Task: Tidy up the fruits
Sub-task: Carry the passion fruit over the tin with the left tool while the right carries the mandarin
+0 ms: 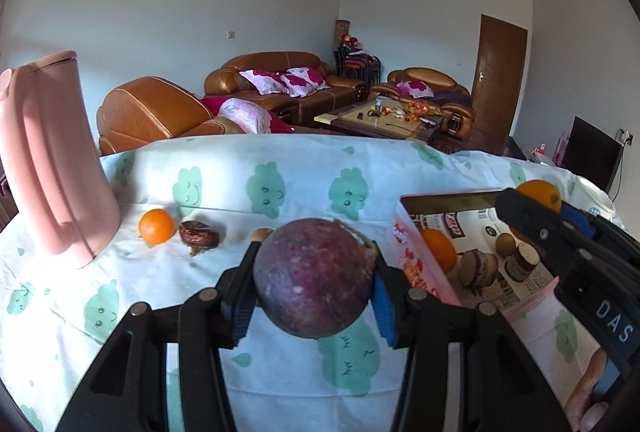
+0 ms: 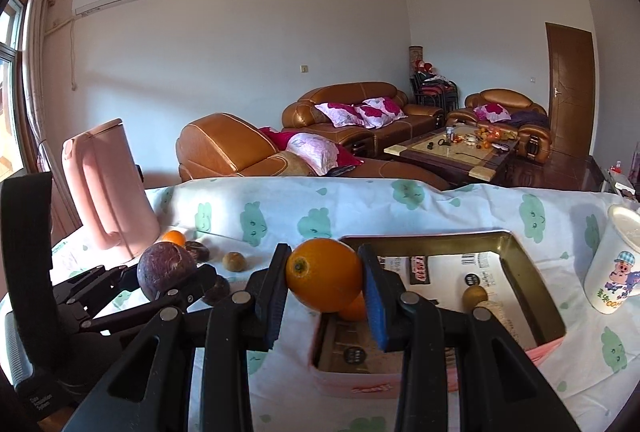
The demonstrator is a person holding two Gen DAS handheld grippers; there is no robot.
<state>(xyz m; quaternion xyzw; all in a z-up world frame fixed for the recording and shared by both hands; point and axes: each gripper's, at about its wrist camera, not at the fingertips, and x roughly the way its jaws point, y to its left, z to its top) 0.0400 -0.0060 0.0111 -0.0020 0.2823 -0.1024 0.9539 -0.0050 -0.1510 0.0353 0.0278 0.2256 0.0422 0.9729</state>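
Note:
My left gripper [image 1: 314,260] is shut on a round purple fruit [image 1: 314,276] and holds it above the cloth-covered table, left of a pink tin box [image 1: 404,232]. My right gripper [image 2: 324,272] is shut on an orange [image 2: 324,280], held over the box's near left corner [image 2: 320,356]. Inside the box lie another orange [image 1: 438,250], a brown fruit [image 2: 474,296] and some sliced pieces [image 1: 478,268]. A small orange [image 1: 157,227], a dark wrinkled fruit [image 1: 199,234] and a small brown fruit [image 1: 262,234] sit on the cloth at the far left.
A tall pink jug [image 1: 52,168] stands at the table's far left beside the loose fruit. At the right, next to the box, stands a white printed cup [image 2: 616,264]. The table's far edge drops to a room with brown sofas [image 2: 352,120].

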